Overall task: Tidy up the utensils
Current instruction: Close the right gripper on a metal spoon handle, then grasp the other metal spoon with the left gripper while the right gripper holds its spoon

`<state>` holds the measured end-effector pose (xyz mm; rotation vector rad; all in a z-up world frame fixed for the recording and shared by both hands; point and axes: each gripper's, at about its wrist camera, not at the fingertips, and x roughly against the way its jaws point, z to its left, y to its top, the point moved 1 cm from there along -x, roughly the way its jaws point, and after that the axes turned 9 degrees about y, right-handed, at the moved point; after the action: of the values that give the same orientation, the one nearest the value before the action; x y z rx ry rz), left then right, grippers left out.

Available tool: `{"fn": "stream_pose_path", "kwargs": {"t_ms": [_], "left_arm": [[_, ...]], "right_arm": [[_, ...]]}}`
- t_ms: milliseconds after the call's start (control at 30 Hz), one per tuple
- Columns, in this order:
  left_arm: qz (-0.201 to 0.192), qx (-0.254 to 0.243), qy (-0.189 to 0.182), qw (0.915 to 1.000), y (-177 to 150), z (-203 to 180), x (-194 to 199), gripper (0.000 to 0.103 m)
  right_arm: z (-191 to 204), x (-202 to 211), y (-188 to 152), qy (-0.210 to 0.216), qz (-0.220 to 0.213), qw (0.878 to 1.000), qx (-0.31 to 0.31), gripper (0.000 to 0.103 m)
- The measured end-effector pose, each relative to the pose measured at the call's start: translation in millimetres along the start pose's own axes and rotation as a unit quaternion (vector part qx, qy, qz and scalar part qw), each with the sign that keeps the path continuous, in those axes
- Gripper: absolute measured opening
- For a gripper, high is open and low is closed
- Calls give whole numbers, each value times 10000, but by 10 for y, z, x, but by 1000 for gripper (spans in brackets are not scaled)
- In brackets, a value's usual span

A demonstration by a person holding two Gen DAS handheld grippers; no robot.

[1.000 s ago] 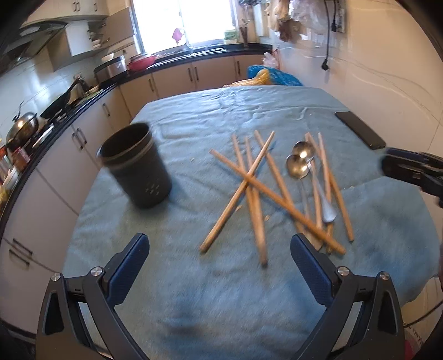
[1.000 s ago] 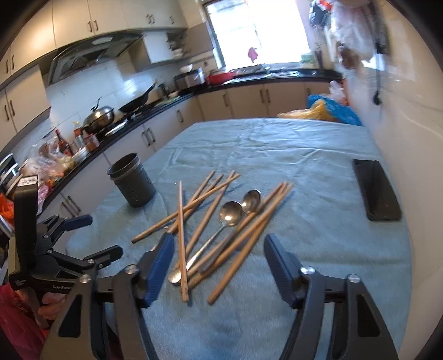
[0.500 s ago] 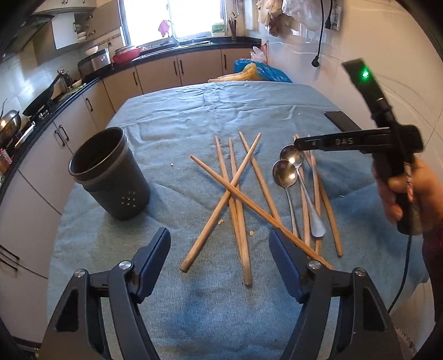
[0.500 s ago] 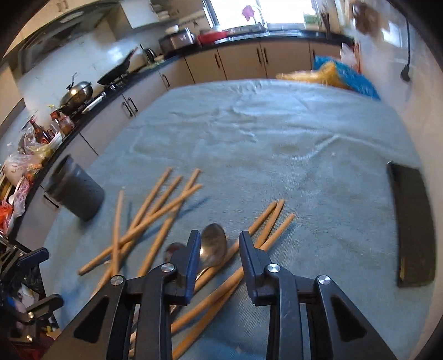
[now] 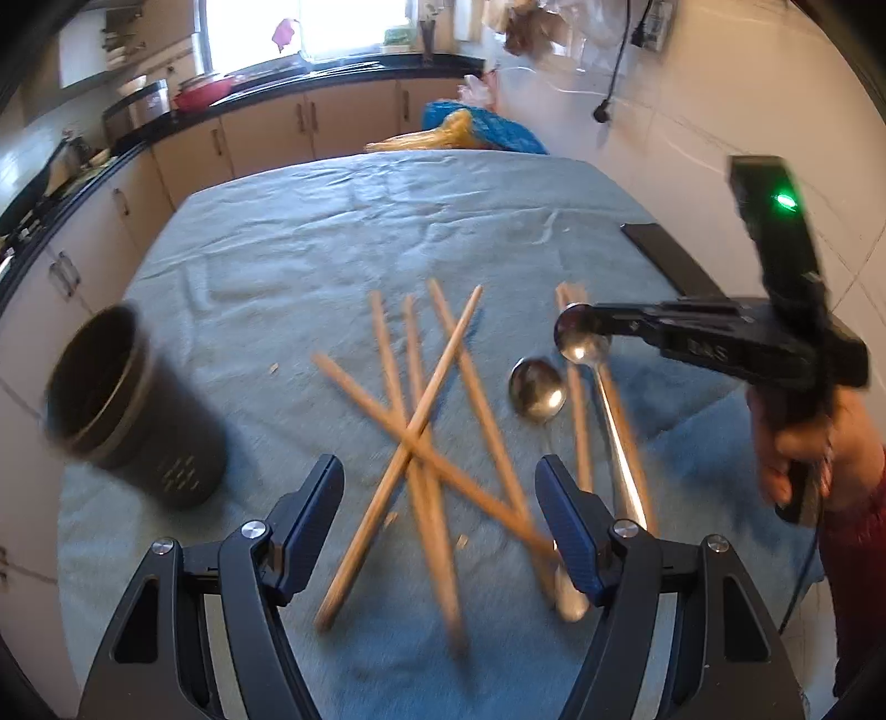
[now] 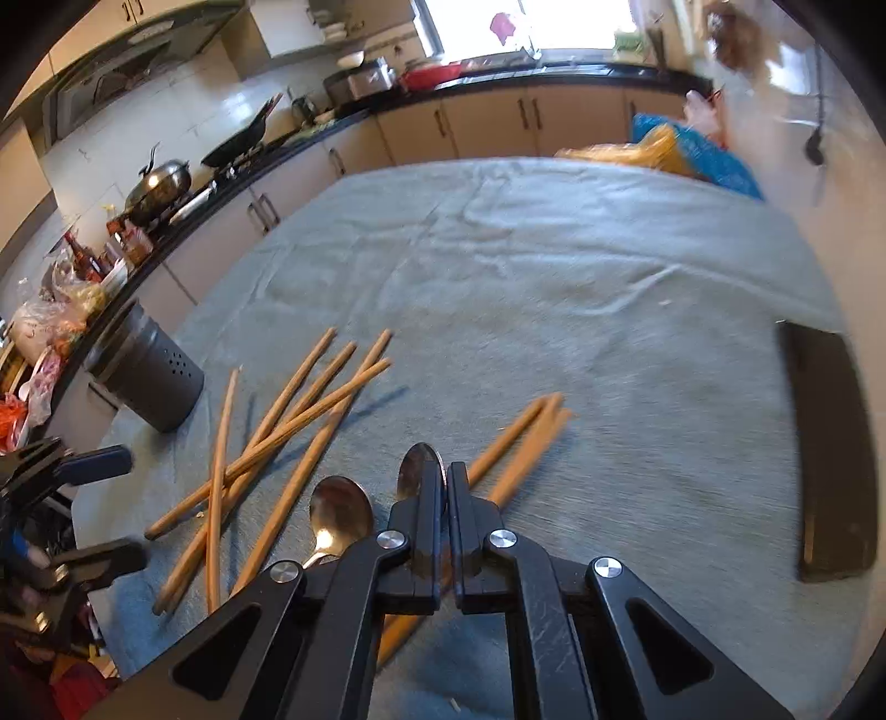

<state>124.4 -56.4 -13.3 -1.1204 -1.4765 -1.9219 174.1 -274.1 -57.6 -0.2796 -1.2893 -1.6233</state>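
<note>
Before you, a wrinkled grey-blue cloth (image 6: 554,288) covers the table. A flat black slab (image 6: 830,454), perhaps a phone, lies near its right edge. Beyond the far edge you see a blue and yellow bag (image 6: 681,149). Cream cabinets (image 6: 487,127) under a dark counter carry a wok (image 6: 243,138), a lidded pot (image 6: 158,185) and a red bowl (image 5: 202,91) by the bright window (image 5: 310,25).

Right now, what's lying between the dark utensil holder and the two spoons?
Crossed wooden chopsticks on the cloth, between the holder and spoons; both views show it.
</note>
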Motion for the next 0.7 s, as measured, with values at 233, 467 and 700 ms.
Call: {"fn": "stream_pose_path", "kwargs": {"t_ms": [233, 467, 700], "left_arm": [[253, -296, -588, 9975, 326, -210, -328, 53], [590, -623, -769, 9933, 472, -410, -674, 38], [772, -933, -830, 9892, 481, -557, -860, 37]], "right_arm": [[-4, 508, -147, -100, -601, 9979, -205, 3], [-91, 778, -351, 46, -845, 9953, -462, 3], [-202, 826, -424, 247, -919, 9932, -676, 3]]}}
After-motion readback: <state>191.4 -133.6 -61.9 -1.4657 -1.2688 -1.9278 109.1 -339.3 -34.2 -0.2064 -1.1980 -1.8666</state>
